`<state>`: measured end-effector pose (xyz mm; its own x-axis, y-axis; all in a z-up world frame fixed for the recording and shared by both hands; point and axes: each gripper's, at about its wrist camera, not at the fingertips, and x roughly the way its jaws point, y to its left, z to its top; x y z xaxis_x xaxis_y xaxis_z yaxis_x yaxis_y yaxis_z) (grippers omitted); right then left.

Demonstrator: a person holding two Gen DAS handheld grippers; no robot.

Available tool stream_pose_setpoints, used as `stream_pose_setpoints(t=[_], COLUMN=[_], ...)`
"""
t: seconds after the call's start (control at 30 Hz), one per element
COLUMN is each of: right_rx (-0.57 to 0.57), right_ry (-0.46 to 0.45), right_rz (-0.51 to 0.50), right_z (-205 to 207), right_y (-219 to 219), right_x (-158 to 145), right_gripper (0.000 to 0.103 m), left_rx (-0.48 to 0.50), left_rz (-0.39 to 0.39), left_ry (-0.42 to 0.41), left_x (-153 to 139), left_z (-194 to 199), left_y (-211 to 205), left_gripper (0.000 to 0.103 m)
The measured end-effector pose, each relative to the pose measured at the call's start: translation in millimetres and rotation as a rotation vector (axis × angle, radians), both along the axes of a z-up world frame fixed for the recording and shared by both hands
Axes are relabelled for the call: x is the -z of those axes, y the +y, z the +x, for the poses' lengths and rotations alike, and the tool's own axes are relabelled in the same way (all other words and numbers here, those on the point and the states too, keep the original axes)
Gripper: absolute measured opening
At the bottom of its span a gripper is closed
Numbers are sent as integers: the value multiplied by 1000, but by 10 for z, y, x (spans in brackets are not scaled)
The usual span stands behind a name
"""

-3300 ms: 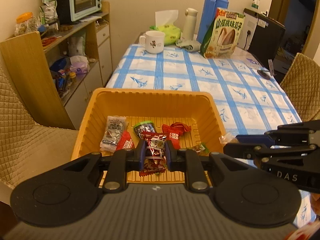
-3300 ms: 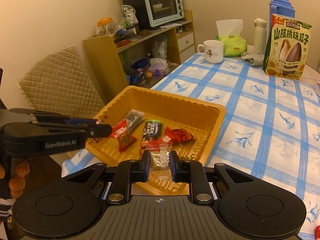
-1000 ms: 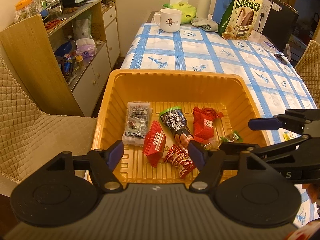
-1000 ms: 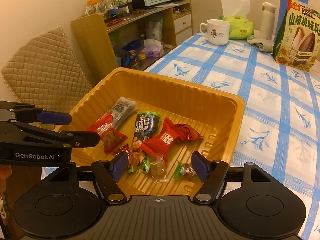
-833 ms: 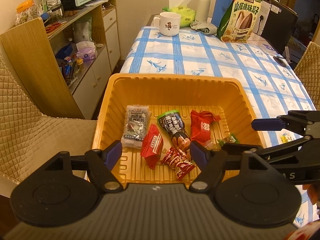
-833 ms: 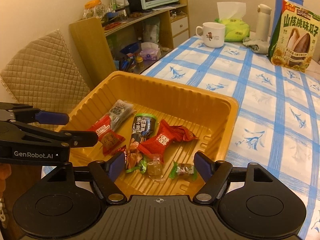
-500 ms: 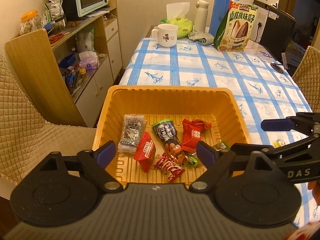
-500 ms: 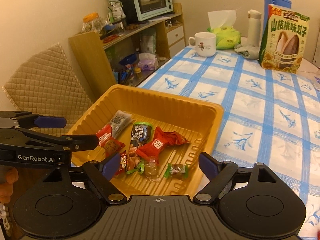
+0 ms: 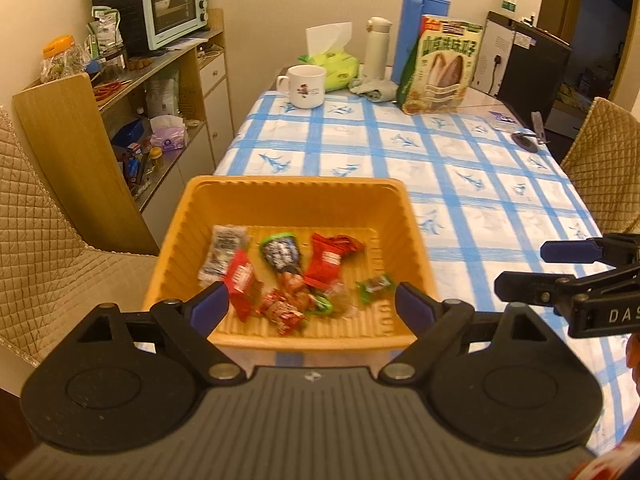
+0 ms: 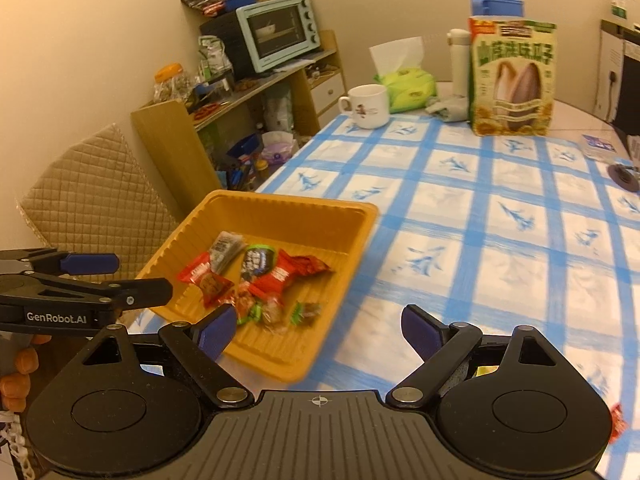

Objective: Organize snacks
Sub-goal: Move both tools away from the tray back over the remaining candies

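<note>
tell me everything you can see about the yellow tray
The yellow tray is a squarish, fairly deep bin of what looks like thin moulded plastic, with ribbed walls, a ridged floor, a rolled rim and rounded corners. It sits flat near the edge of the blue-checked tablecloth, on the side nearest the wooden shelf unit. Several small wrapped snacks lie loose on its floor, mostly toward the near wall. Neither gripper touches it.
</note>
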<state>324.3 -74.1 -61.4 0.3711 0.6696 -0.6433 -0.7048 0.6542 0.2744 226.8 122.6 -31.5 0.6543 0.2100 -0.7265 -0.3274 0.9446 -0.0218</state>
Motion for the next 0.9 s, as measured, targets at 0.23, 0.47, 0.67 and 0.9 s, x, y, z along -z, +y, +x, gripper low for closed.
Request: stream_pose_setpoints(t=[0.23,0.47,0.67,0.9], right_rx=[44,93,145,214], right_ry=[2,30,52,75], right_rz=[-5,-23,-43,-56], right_z=[-92,-201,-263,-286], right_y=[-577,-1144,-1622,-2096], right_x=[1,98,216,338], right_gripper=[89,89,89,89], left_rx=[40,99,172,251], left_rz=[-4,-24,-38,-39], left_ry=[14,24,48,65], left_x=[6,86,214,366], left_z=[-85,-125,-57,65], left_y=[-424,-903,-1372,-1827], left_gripper=[89,89,89,87])
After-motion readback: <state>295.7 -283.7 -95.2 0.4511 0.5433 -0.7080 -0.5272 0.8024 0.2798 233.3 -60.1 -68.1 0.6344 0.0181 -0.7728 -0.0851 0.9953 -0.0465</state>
